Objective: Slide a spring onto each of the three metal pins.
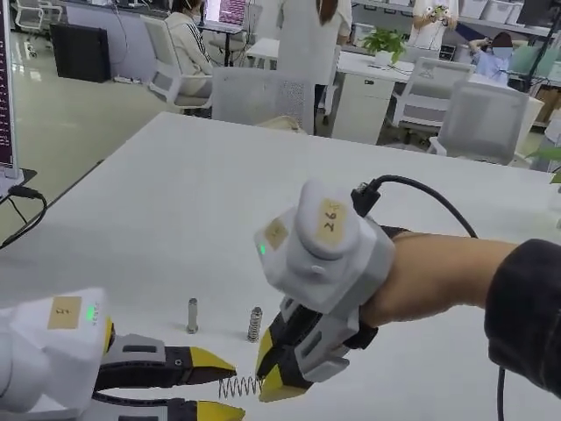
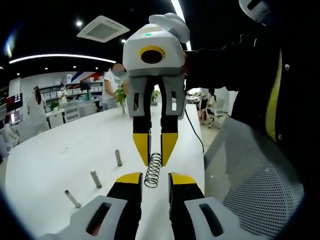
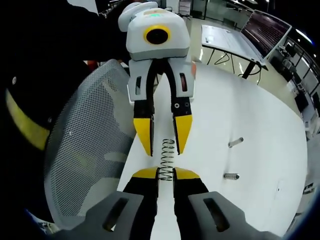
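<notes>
**Spring bridged between both grippers, one pin bare**

I have the loose steel coil spring point(image 1: 238, 386) lying level at the bottom centre of the head view, low over the white tabletop point(image 1: 175, 219). I cannot tell whether it touches the surface. My right gripper point(image 1: 270, 382) reaches down from the middle of that frame with its yellow-tipped jaws pinched together on one end of the coil. In the right gripper view that end sits squeezed between my own two tips at the bottom.

My left gripper point(image 2: 155, 179) comes in from the lower left corner of the head view. Its jaws are apart and straddle the free end, without pressing on it as far as I can see. I read this as a re-grip. Held by one end, the coil points sideways and will flex, so the open left jaws are placed to steady or take it before it is tipped upright.

The targets stand just above the spring in the head view. The short bare grey metal pin point(image 1: 192, 316) is upright, left of centre, with nothing on it. Just to its right, the second pin point(image 1: 254, 324) already carries a coil. In the left gripper view a third pin point(image 2: 118, 157) shows left of centre. It looks coiled too, though it is too small for me to be sure. I judge the bare pin to be this spring's place, which would explain why I hold the work low and close to it.
</notes>
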A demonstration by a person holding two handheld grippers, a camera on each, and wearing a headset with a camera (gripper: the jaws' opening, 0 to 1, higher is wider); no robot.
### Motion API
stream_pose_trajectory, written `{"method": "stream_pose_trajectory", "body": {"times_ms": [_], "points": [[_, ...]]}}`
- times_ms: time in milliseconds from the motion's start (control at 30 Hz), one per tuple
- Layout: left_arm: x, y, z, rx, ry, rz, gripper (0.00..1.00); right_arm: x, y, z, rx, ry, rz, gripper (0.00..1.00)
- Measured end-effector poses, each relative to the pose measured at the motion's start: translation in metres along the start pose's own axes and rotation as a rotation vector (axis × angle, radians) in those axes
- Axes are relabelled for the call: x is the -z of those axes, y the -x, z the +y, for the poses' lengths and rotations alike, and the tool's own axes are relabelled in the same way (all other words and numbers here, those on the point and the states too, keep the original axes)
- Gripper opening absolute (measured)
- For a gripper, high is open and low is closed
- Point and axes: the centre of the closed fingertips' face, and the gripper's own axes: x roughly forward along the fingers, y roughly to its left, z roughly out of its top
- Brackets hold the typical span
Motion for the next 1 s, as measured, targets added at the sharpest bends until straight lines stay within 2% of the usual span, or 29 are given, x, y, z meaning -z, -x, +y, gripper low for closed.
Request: {"method": "stream_pose_trajectory", "body": {"times_ms": [300, 800, 1000], "points": [[0.0010, -0.0002, 0.0028, -0.008, -0.009, 0.002, 0.05, -0.0018, -0.0017, 0.0017, -0.005, 0.007, 0.000, 0.08], [0.0026, -0.0008, -0.0001, 0.008, 0.003, 0.008, 0.03, -0.0019, -0.0002, 0.0022, 0.001, -0.004, -0.018, 0.09], [0.0030, -0.0001, -0.0026, 0.020, 0.012, 0.006, 0.03, -0.0025, 0.0001, 0.0037, 0.004, -0.014, -0.048, 0.09]]}}
